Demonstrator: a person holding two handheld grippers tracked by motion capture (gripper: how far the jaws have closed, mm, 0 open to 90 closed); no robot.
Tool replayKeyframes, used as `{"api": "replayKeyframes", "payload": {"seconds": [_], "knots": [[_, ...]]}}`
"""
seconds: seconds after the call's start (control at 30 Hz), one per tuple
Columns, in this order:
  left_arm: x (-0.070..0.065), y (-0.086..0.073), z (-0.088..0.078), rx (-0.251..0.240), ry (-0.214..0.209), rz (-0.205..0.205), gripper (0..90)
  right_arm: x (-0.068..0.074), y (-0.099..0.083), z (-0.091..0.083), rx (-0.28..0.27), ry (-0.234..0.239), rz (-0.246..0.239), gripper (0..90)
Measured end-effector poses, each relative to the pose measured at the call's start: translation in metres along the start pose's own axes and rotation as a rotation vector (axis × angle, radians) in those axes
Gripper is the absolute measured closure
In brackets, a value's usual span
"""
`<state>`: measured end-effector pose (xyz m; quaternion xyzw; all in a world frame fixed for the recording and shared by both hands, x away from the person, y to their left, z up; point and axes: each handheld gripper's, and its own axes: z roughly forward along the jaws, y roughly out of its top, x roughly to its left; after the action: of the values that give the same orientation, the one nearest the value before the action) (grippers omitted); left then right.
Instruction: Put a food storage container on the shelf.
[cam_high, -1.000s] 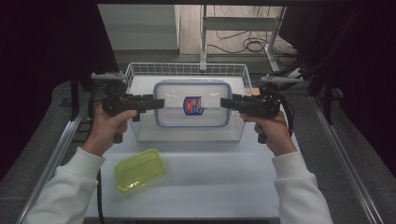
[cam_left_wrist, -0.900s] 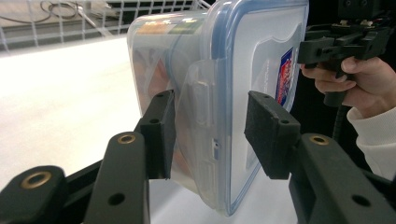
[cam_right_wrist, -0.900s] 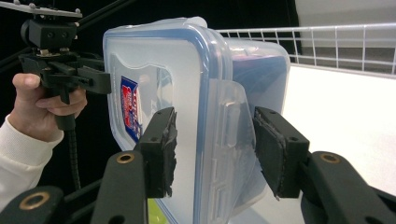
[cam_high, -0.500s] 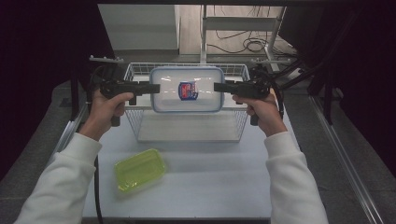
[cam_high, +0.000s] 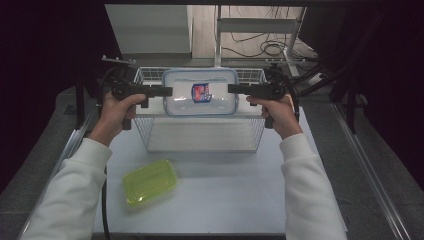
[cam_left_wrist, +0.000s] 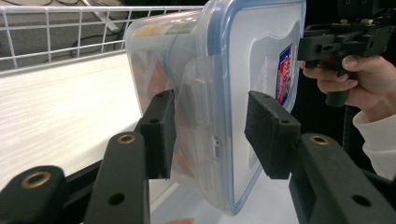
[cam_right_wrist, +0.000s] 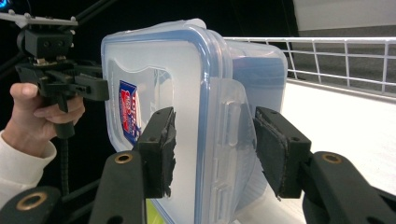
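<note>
1. A clear lidded container (cam_high: 200, 92) with a blue-rimmed lid and a red-and-blue label hangs in the air over the far rim of the white wire basket (cam_high: 200, 132); it touches neither the basket floor nor the table (cam_high: 225, 200).
2. The left hand-held gripper (cam_high: 167, 91) pinches the container's left end; in the left gripper view its padded jaws clamp over the side latch, one on the lid face, one on the body.
3. The right hand-held gripper (cam_high: 232, 90) pinches the opposite end in the same way, its jaws astride the latch in the right gripper view.
4. A yellow-green lidded box (cam_high: 150, 182) lies on the table, near the person's left sleeve (cam_high: 70, 195), well apart from the basket.
</note>
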<state>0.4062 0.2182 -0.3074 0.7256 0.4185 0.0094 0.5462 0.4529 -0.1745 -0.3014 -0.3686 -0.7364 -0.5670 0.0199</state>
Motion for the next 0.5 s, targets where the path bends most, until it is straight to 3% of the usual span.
{"api": "replayKeyframes", "payload": {"seconds": [0.5], "knots": [[0.015, 0.01, 0.012, -0.006, 0.005, -0.088, 49.1, -0.006, 0.006, 0.009, -0.002, -0.051, 0.062, 47.6]]}}
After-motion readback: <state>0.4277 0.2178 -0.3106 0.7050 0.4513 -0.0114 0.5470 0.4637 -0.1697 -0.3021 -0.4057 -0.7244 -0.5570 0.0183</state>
